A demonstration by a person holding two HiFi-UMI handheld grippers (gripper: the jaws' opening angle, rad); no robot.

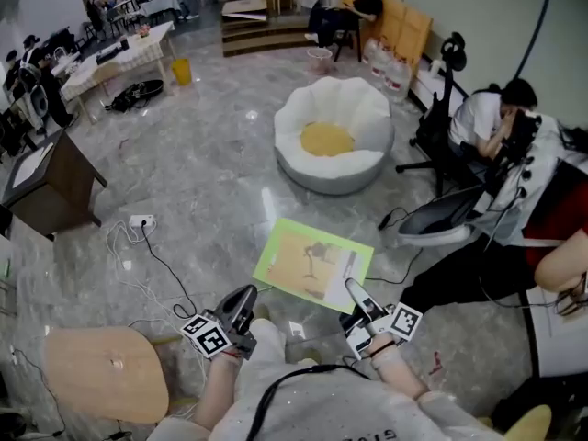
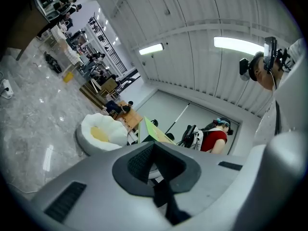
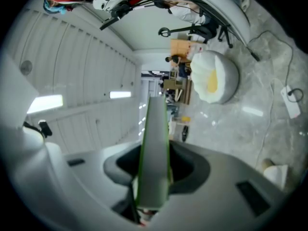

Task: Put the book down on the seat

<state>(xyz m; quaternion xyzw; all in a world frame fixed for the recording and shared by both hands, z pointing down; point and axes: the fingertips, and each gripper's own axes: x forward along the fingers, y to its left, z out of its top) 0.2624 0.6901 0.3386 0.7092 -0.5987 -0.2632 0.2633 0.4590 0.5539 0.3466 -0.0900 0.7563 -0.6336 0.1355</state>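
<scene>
Book (image 1: pixel 312 263) held aloft: the green-covered volume hangs flat above the grey floor (image 1: pixel 202 163), well short of the seat (image 1: pixel 308 108), the white, petal-rimmed cushion with a yellow centre that lies ahead of me. My right gripper (image 1: pixel 354 290) has its jaws clamped on the book's near edge. In the right gripper view the cover runs straight out between the pads, a hold that I judge keeps it level for laying onto the yellow hollow. My left gripper (image 1: pixel 244 294) sits just beside the book's near-left corner, jaws drawn together on nothing, apparently on hand as a steadying spare. By my reading the carry is the step in hand and the setting-down is not yet begun; a one-edge hold may let the far side droop.
</scene>
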